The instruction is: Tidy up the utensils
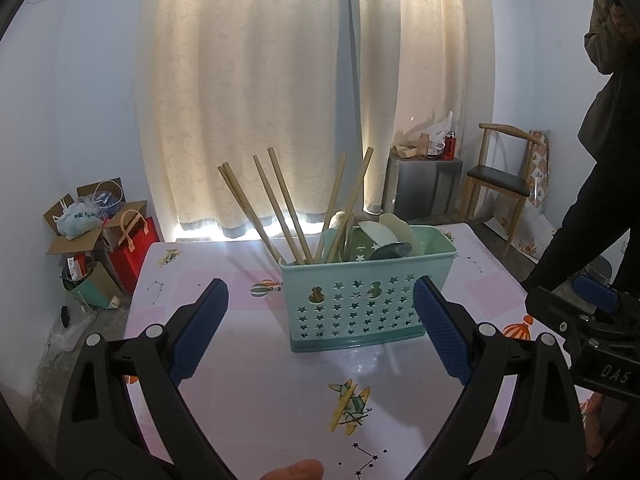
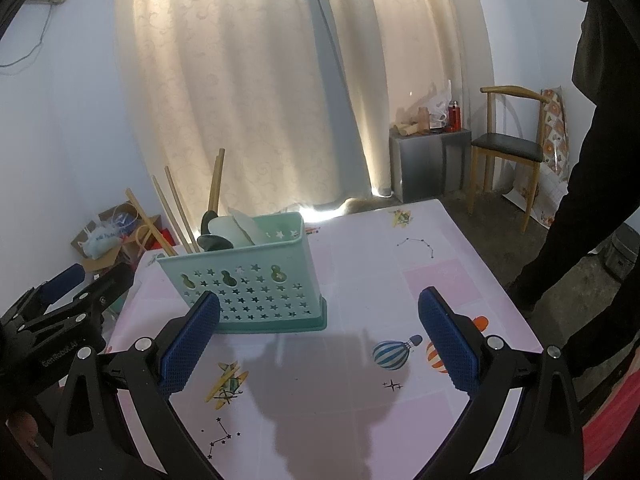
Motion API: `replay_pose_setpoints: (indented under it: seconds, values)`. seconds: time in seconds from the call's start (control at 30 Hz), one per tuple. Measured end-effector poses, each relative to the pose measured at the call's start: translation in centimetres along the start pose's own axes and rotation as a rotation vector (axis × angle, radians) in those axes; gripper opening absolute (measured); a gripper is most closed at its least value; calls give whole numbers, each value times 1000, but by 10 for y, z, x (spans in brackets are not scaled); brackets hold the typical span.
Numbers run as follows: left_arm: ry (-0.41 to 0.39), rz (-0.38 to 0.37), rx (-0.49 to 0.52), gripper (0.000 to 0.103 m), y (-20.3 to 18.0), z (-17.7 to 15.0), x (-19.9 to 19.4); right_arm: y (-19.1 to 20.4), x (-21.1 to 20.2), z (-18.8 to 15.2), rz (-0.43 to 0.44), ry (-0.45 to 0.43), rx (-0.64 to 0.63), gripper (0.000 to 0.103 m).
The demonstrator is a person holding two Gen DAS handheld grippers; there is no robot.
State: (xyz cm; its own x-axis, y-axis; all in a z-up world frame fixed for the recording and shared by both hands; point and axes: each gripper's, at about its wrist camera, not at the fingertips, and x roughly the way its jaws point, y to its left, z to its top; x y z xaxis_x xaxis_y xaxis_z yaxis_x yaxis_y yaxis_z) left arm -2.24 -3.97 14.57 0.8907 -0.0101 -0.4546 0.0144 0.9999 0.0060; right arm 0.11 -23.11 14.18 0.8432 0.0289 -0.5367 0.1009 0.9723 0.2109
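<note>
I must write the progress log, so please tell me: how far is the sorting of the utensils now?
It looks nearly or fully done. The chopsticks and spoons already stand in the green basket. Nothing is in hand: the left gripper and the right gripper are both open and empty. No loose utensil shows on the table, so nothing visible remains.
</note>
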Motion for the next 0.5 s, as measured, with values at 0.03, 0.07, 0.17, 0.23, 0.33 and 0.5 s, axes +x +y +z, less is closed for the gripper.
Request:
replay_pose_setpoints:
  seconds: [0.03, 0.07, 0.17, 0.23, 0.33, 0.5]
  values:
    - [1, 0, -2, 89, 1, 0, 1, 0, 0, 0, 0, -1, -1, 97]
    - [3, 0, -1, 90, 0, 0, 1, 0, 0, 0, 0, 0, -2, 97]
    - [-4, 6, 4, 90, 1, 0, 0, 0, 0, 0, -4, 0, 1, 97]
    - [-8, 6, 8, 90, 1, 1, -1, -1, -1, 0, -4, -2, 5, 97]
    - [-8, 5, 4, 90, 2, 1, -2, -3, -2, 1, -5, -5, 13, 97]
    - [-5, 4, 12, 90, 1, 1, -2, -4, 0, 1, -5, -1, 14, 97]
